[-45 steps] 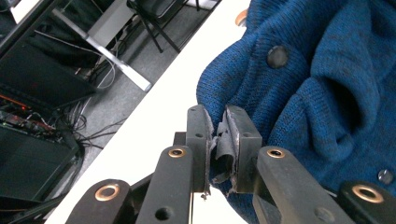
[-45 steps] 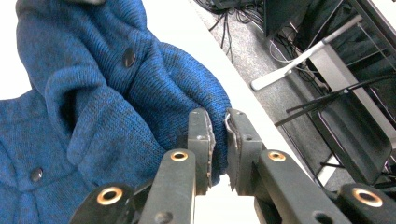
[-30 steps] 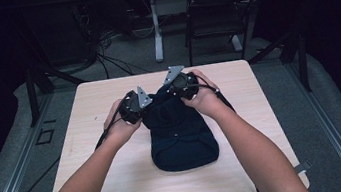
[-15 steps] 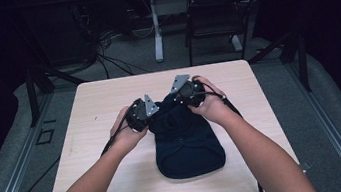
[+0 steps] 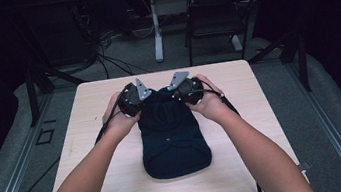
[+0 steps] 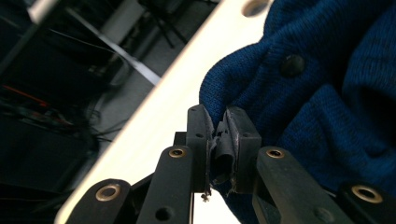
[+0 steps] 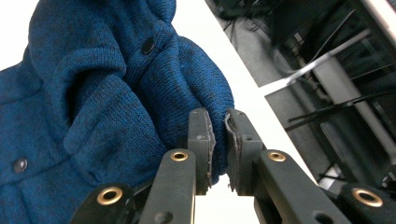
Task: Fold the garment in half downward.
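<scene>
Near the far end of the blue knitted garment (image 5: 173, 136), both my tools are clamped on cloth. My left gripper (image 6: 218, 140) has its jaws closed tight on a fold at that end's left corner, a pinch of knit squeezed between the pads, with one dark button (image 6: 293, 65) just beyond. My right gripper (image 7: 219, 140) pinches the matching right corner; its pads look a shade apart, yet the knit's edge runs down between them and I judge it held.

The garment lies lengthwise on the wooden table (image 5: 262, 113), its rounded near end toward me, its far end gathered between my hands.

Compared with a second ago, the far end has come up off the table: my left hand (image 5: 116, 118) has risen with its corner, the right hand (image 5: 210, 103) has hardly shifted, and the cloth between them now bunches higher. The near end has slid only slightly.

I read this as the start of a fold, the far end lifted to be carried toward me over the body. Both pinches must hold evenly, or one corner will sag.
</scene>
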`<state>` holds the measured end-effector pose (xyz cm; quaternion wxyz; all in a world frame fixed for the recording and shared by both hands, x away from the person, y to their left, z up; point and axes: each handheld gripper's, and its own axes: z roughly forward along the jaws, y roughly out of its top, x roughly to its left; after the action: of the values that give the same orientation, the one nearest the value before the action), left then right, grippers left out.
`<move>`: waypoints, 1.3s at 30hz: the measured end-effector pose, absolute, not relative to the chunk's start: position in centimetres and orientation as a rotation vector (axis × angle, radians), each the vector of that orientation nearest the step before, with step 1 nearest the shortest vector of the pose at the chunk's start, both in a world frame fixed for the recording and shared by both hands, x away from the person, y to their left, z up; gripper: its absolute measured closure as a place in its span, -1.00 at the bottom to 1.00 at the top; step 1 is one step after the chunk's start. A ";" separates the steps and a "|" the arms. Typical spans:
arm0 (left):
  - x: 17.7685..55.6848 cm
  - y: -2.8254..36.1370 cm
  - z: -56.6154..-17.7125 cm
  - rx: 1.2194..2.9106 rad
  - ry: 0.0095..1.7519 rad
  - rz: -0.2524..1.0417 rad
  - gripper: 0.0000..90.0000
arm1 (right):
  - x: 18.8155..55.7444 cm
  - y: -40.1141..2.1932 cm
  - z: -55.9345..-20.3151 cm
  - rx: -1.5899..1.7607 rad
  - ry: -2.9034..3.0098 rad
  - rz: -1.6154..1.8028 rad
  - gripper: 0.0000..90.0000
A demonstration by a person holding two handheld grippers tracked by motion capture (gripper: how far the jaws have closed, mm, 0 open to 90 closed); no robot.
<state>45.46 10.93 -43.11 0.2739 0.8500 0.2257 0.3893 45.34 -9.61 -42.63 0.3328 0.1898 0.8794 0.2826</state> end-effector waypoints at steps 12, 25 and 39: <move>41.2 11.0 -46.0 2.327 0.437 1.007 0.80 | 42.5 -10.9 -44.6 0.463 2.253 0.792 0.77; 40.1 12.2 -48.4 2.332 0.474 0.870 0.80 | 39.9 -10.7 -46.9 0.449 2.327 0.802 0.77; 40.2 13.3 -48.2 2.343 0.441 0.753 0.78 | 38.3 -10.5 -46.4 0.492 2.414 0.821 0.77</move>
<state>40.22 13.35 -48.22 0.3150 0.8894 0.1672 0.2860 38.25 -10.49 -46.39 0.2691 0.1824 0.8954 0.3043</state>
